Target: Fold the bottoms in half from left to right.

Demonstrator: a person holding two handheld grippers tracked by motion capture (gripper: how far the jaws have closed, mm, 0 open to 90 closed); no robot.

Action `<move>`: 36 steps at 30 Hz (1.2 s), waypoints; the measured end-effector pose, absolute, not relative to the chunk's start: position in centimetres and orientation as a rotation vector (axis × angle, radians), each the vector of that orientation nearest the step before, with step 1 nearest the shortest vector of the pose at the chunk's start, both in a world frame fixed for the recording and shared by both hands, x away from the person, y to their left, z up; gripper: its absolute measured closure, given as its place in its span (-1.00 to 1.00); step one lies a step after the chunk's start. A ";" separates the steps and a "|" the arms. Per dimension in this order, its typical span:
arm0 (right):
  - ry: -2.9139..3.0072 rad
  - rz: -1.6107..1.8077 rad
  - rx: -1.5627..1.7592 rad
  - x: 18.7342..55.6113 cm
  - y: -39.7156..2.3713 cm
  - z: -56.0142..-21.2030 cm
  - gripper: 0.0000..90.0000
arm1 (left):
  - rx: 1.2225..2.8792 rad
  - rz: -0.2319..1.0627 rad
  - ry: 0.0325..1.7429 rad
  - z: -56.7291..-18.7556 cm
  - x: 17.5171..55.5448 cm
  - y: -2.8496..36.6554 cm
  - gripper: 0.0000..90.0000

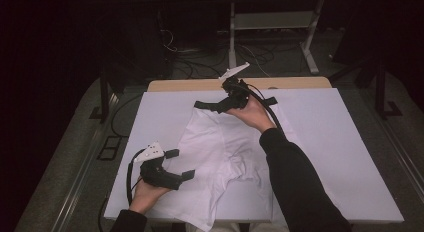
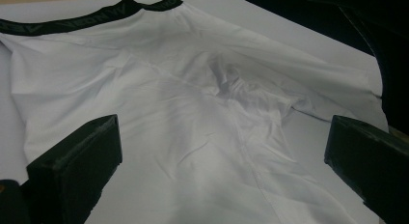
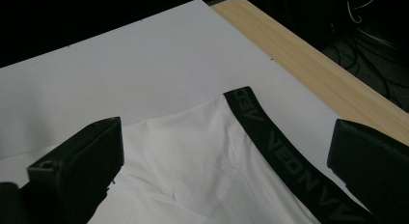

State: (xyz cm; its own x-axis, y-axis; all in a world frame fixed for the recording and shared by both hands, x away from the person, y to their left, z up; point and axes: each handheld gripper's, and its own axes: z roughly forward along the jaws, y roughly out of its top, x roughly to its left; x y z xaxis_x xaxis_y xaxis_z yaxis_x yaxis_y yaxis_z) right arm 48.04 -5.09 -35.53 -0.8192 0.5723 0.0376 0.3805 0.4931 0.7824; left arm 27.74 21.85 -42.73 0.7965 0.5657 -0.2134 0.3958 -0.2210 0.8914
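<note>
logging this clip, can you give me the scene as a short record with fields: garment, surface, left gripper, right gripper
garment: white boxer briefs with a black waistband, lying spread but wrinkled, waistband at the far end
surface: white board on a wooden table
left gripper: left gripper at the near left edge of the briefs, jaws apart, holding nothing
right gripper: right gripper over the waistband at the far end, jaws apart on either side of it, not closed
background: dark floor with cables

White boxer shorts (image 1: 225,152) with a black waistband (image 1: 210,106) lie flat and creased mid-table, waistband toward 12 o'clock.
</note>
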 end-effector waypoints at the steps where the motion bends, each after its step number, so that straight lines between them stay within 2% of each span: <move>1: 2.513 1.228 0.812 48.2 -4.9 -35.6 -1.00 | 1.846 0.186 0.734 -42.7 27.7 21.9 -1.00; 14: 2.533 1.224 0.821 49.8 -2.3 -36.6 -1.00 | 1.838 0.188 0.731 -42.7 27.7 21.9 -1.00; 36: 2.478 1.286 0.887 53.3 -0.3 -38.3 -1.00 | 1.832 0.175 0.730 -42.7 27.8 21.9 -1.00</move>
State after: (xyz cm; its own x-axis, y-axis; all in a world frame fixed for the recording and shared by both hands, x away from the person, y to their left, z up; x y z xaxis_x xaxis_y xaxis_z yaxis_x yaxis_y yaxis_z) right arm 53.28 -0.25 -38.30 -0.7960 0.5993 0.0846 0.4142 0.4375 0.7981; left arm 27.81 21.89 -42.69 0.7989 0.5581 -0.2242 0.3960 -0.2076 0.8945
